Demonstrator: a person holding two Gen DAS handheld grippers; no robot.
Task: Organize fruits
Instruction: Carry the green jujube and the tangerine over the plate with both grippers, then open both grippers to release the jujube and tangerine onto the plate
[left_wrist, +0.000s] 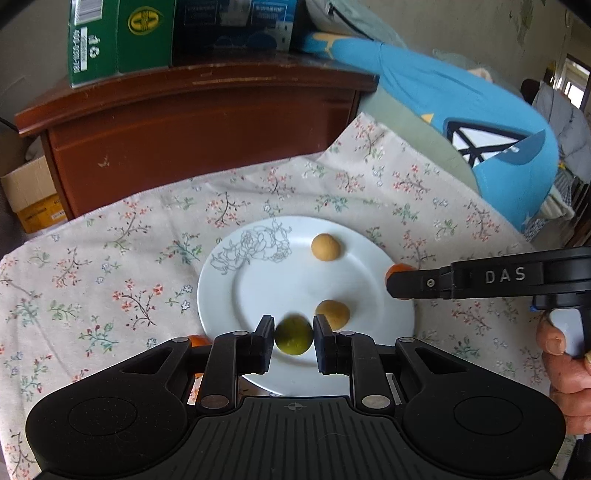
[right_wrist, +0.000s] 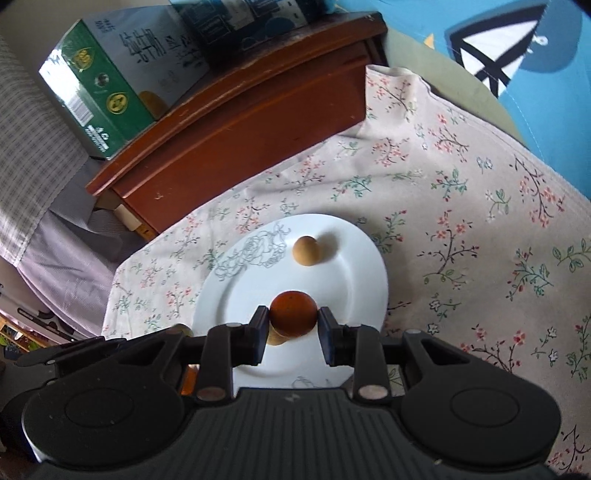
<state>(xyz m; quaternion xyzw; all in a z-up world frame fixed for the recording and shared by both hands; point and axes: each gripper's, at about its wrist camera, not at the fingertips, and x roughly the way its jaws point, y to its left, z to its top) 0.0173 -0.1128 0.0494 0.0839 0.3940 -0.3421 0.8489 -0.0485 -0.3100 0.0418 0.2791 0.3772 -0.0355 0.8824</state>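
A: Since both fruits are carried over the white plate (left_wrist: 221, 295), is it judged that the plate is meant as the gathering place?

B: That is how it is read. A small green fruit (left_wrist: 294, 339) is pinched between the fingers of the left gripper (left_wrist: 294, 341), which are closed tight on it above the near part of the plate. An orange fruit (right_wrist: 293, 314) is clamped likewise by the right gripper (right_wrist: 293, 328), its fingers drawn in to the fruit's sides, also above the plate.

A: And what is already lying there?

B: Two tan fruits are seen on the plate: a far tan fruit (left_wrist: 325, 247) near the far rim and a near tan fruit (left_wrist: 334, 314) just beyond the left gripper. They are kept apart, so room is left for the two being brought. Another orange fruit (left_wrist: 197, 340) is partly hidden beside the plate, behind the left gripper.

A: How is the surface described?

B: The worktop is covered by a floral cloth (left_wrist: 110, 258). A dark wooden cabinet (left_wrist: 203, 129) stands behind it, with green cartons (left_wrist: 118, 37) stacked on top, and a blue cushion (left_wrist: 461, 110) lies to the right.
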